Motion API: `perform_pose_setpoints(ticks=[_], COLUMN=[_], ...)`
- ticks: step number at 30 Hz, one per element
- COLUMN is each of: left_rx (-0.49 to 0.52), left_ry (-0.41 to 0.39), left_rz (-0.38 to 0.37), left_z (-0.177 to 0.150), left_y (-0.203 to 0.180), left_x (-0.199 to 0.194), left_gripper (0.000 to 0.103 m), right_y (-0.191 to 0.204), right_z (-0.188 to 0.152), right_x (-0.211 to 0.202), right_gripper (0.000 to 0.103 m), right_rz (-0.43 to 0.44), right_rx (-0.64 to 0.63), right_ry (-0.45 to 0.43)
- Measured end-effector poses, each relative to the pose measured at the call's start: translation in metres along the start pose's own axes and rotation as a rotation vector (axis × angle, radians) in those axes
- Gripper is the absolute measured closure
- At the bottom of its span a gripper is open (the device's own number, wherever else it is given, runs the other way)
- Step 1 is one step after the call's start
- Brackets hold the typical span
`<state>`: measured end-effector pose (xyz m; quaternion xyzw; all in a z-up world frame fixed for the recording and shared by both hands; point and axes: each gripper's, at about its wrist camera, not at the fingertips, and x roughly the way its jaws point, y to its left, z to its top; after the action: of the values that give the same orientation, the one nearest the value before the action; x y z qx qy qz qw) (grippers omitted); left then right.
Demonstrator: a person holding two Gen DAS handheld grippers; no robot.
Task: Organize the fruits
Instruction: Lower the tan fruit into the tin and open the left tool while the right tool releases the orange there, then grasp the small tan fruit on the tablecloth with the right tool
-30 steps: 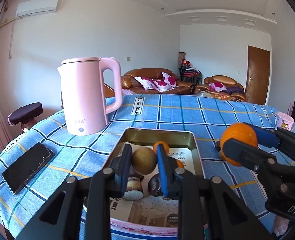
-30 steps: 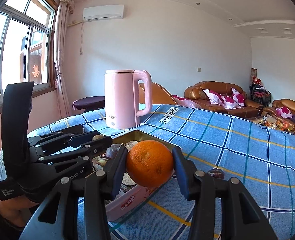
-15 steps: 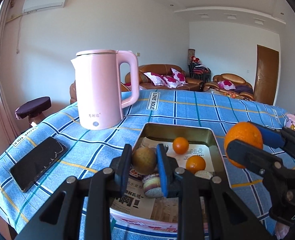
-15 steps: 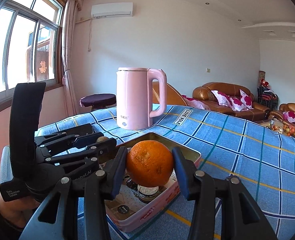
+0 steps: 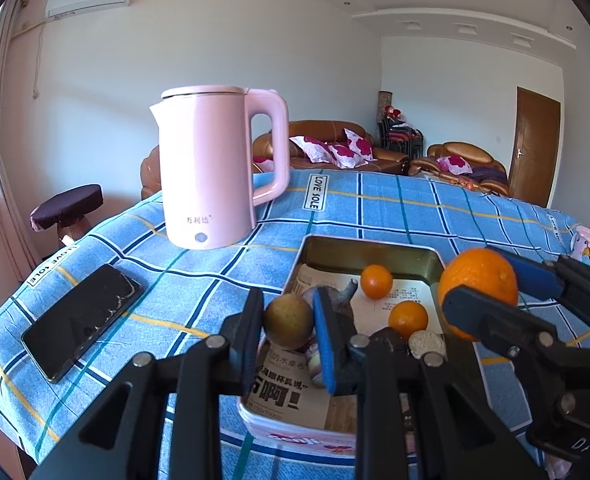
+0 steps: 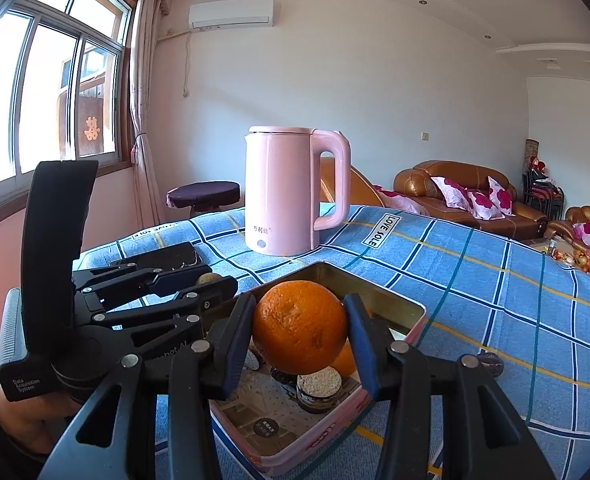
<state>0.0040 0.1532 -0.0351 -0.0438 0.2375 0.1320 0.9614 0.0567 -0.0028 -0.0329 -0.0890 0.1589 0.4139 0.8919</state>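
My left gripper (image 5: 289, 322) is shut on a brown round fruit (image 5: 288, 320) and holds it above the near left part of the metal tin (image 5: 375, 246). My right gripper (image 6: 301, 334) is shut on a large orange (image 6: 299, 327) above the same tin (image 6: 395, 304); it also shows in the left wrist view (image 5: 479, 280). Two small oranges (image 5: 376, 281) (image 5: 407, 319) lie in the tin on newspaper, with some dark round items beside them.
A pink kettle (image 5: 215, 168) stands behind the tin on the blue checked tablecloth (image 5: 435, 208). A black phone (image 5: 81, 322) lies at the left near the table edge. A small cup (image 5: 587, 246) sits far right. A small dark item (image 6: 491, 362) lies right of the tin.
Both grippers have drawn back and risen, each still holding its fruit. The tin's inside, with two small oranges, has come into fuller view.
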Motion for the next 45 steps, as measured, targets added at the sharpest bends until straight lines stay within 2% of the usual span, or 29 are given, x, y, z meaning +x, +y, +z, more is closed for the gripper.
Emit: perform_pose_setpoints(ticks=[13, 22, 24, 29, 32, 37, 41, 45], left_rx=[0.025, 0.03, 0.03, 0.02, 0.017, 0.017, 0.018, 0.045], left_ry=[0.071, 0.101, 0.101, 0.091, 0.084, 0.054, 0.019, 0.004], left_rz=[-0.008, -0.007, -0.004, 0.017, 0.015, -0.001, -0.027, -0.058], left_z=[-0.007, -0.01, -0.01, -0.01, -0.01, -0.004, 0.002, 0.007], left_y=[0.005, 0.007, 0.007, 0.011, 0.009, -0.002, -0.018, -0.04], left_x=[0.013, 0.018, 0.017, 0.013, 0.011, 0.004, -0.002, -0.002], left_gripper=[0.076, 0.073, 0.068, 0.037, 0.027, 0.016, 0.005, 0.005], right_y=[0.007, 0.004, 0.003, -0.001, -0.003, -0.01, -0.036, -0.08], right_z=[-0.007, -0.01, -0.011, -0.011, -0.011, -0.012, -0.013, -0.017], right_x=[0.027, 0.044, 0.045, 0.043, 0.039, 0.023, 0.002, -0.015], right_gripper=[0.055, 0.054, 0.054, 0.047, 0.046, 0.044, 0.044, 0.044], right_rz=[0.029, 0.102, 0.104, 0.105, 0.092, 0.034, -0.067, -0.198], right_rx=[0.013, 0.045, 0.054, 0.078, 0.079, 0.04, 0.029, 0.084], right_ry=[0.08, 0.182, 0.19, 0.181, 0.177, 0.178, 0.185, 0.214])
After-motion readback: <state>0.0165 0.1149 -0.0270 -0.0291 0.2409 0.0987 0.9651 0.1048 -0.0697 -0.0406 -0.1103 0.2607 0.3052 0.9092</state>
